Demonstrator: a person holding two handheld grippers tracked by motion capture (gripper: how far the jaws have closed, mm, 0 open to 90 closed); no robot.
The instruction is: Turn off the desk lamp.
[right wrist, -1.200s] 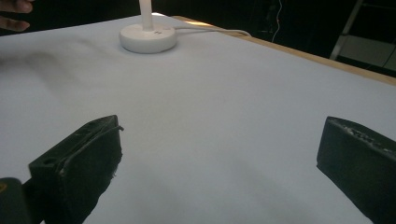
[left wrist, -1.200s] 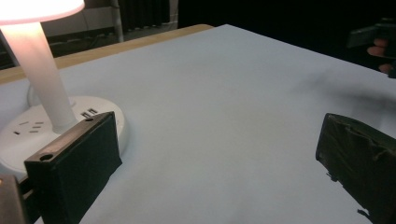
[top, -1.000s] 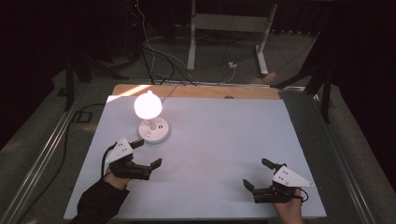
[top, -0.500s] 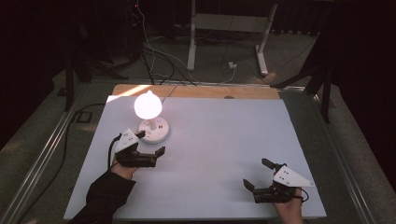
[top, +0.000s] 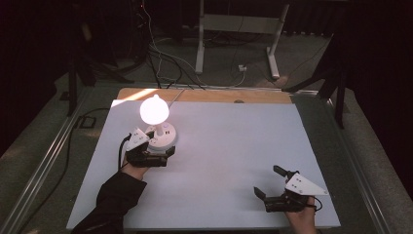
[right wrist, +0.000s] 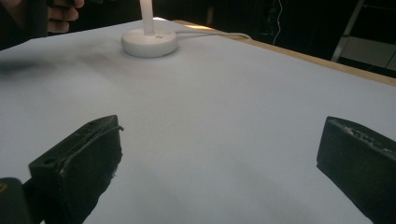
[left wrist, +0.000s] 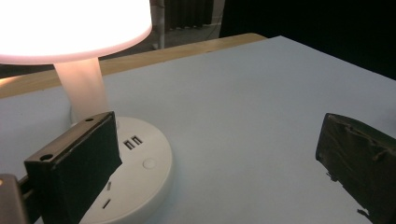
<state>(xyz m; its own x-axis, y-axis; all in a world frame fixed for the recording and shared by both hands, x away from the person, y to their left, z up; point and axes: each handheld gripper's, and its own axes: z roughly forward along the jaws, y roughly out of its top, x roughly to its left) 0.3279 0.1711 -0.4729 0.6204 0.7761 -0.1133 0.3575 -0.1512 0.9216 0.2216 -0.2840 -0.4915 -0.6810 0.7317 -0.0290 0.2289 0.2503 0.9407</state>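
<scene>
Currently the lit table lamp (top: 155,111) stands upright near the far-left corner of the table (top: 234,146), its vertical stem rising from a round white base (left wrist: 140,172) that carries two small USB ports (left wrist: 132,141) and a round button (left wrist: 149,163) on its top face. A cord (top: 178,92) leaves the base toward the far edge of the table. The left gripper (top: 152,155) sits directly at the near side of that base; in the left gripper view one black finger (left wrist: 77,161) overlaps the base rim on the lamp side, while the other finger (left wrist: 359,161) stands well apart over bare table, so the fingers are spread wide and hold nothing. Whether the nearer finger actually touches the base cannot be determined. The button lies just beyond and slightly inward of that finger, so any press or grasp turns on a short forward shift of the left gripper. The right gripper (top: 276,191) rests near the near-right corner of the table, well apart from the lamp, its fingers likewise spread wide and empty; in the right gripper view the base appears far off. The left hand (top: 134,170) is therefore clearly the nearer one for the coming move.
</scene>
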